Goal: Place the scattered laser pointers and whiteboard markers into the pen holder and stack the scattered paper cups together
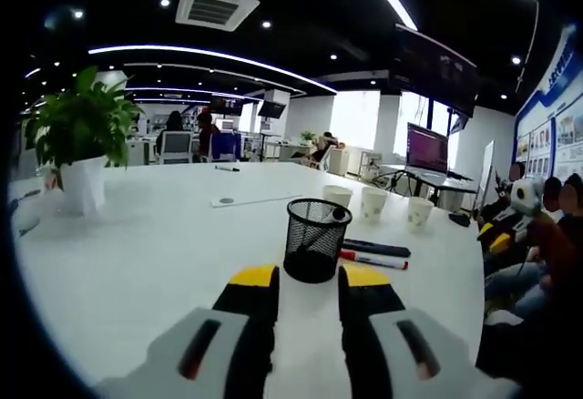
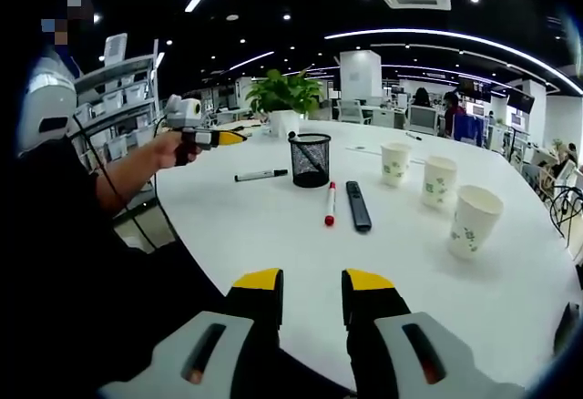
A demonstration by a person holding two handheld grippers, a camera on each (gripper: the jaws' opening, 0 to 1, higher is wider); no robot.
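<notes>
A black mesh pen holder (image 1: 317,238) (image 2: 311,159) stands on the white table (image 1: 137,262) (image 2: 273,235). Beside it lie a red-capped whiteboard marker (image 1: 373,260) (image 2: 330,204) and a black laser pointer (image 1: 375,248) (image 2: 358,206). A black marker (image 2: 260,176) lies to the holder's left. Three paper cups (image 1: 337,196) (image 1: 373,203) (image 1: 420,211) stand apart in a row, also (image 2: 395,163) (image 2: 438,180) (image 2: 475,220). My left gripper (image 1: 308,281) (image 2: 219,138) is open just short of the holder. My right gripper (image 2: 312,282) is open over the near table edge, empty.
A potted plant (image 1: 82,144) (image 2: 284,98) in a white pot stands on the table. Farther off lie another marker (image 1: 227,168) and a flat sheet (image 1: 241,200). Seated people (image 1: 537,235) are at the table's side. A dark sleeve (image 2: 91,199) reaches in.
</notes>
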